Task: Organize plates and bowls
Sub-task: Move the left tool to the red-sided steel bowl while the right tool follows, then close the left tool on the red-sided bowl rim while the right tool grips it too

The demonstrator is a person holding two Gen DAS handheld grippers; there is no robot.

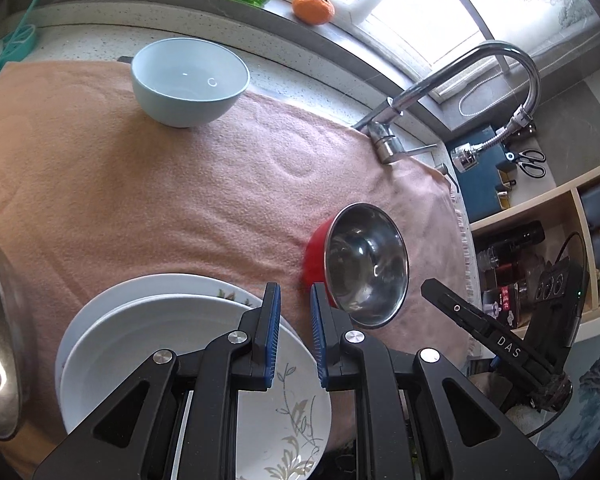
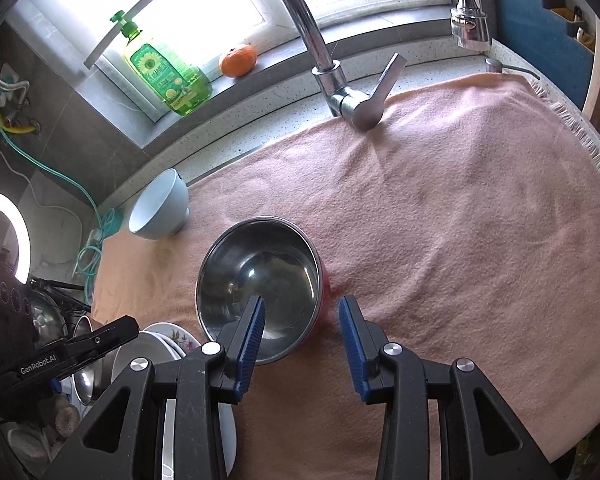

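Two grippers poised over dishes on the pink towel point(image 2: 460, 200)

Right gripper point(image 2: 302, 320), part open and empty, is best closed squarely across the steel bowl point(image 2: 260, 276) rim; left gripper point(image 1: 296, 312), nearly closed, hangs empty beside stacked plates point(image 1: 140, 320).

We see a salmon-pink towel point(image 2: 460, 208) with a pale fringe along its edge. On it sits a pale blue bowl point(image 1: 190, 80), white-blue inside, and a shiny steel bowl point(image 2: 260, 280) whose outside is bright red. The plates point(image 1: 188, 320) are white; the lower plate carries a beige-grey leaf-and-vine pattern, and the rear plate shows small green leaves at its rim. Our gripper fingers point(image 1: 274, 332) are black with blue ribbed pads. The soap bottle point(image 2: 164, 72) is clear lime green with a sunflower label, beside an orange fruit point(image 2: 238, 60). The counter point(image 2: 420, 76) is white with dark speckles.
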